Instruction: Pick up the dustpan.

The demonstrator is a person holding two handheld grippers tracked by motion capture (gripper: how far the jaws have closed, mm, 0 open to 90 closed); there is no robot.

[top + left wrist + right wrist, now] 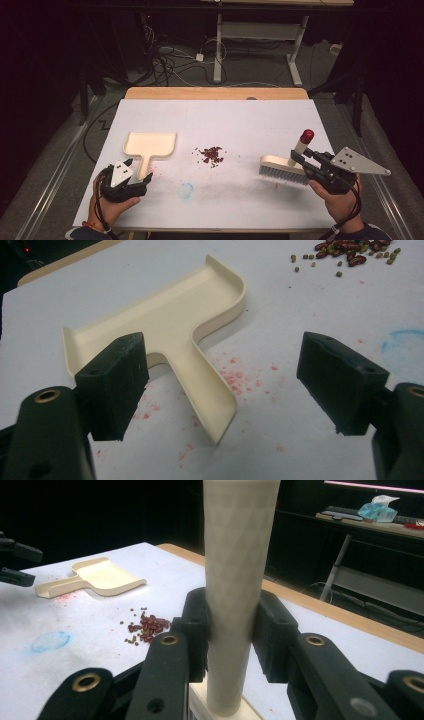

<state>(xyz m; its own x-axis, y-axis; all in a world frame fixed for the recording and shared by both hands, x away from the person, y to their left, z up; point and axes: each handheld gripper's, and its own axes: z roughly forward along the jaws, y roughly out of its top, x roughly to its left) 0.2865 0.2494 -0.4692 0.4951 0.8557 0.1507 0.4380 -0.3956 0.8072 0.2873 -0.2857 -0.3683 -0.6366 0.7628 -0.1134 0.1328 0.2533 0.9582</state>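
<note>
White table (240, 115), beans (212, 155) mid-table, left gripper (220, 385) open around dustpan (165, 325) handle, right gripper (231, 625) clamping brush (237, 580) handle.

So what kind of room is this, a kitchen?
Probably not a kitchen; it looks like a lab or workshop. The table stands in a dark room, loose cables trail over the floor behind it, and a bare desk frame stands at the back.
</note>
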